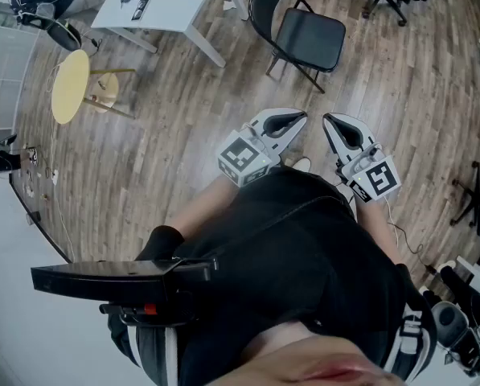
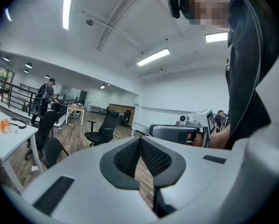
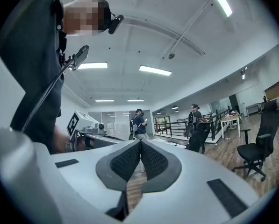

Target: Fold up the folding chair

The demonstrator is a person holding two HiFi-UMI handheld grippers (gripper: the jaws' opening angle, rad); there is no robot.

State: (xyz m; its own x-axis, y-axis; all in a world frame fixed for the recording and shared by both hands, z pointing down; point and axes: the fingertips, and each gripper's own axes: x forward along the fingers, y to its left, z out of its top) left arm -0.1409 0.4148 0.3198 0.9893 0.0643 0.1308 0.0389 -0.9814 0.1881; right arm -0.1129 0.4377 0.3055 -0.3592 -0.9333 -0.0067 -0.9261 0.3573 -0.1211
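left gripper (image 2: 140, 140) and right gripper (image 3: 140, 143) are pinched shut on nothing, side by side near the body. the folding chair (image 1: 308, 39) stands open on the far floor, right of the white table (image 1: 175, 10). it looks light but rigid; the thin backrest tube or seat edge seems best to grip.

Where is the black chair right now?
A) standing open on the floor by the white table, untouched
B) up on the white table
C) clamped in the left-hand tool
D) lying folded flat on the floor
A: the folding chair stands open beside the white table, well apart from the left gripper and the right gripper, which are both shut on nothing.
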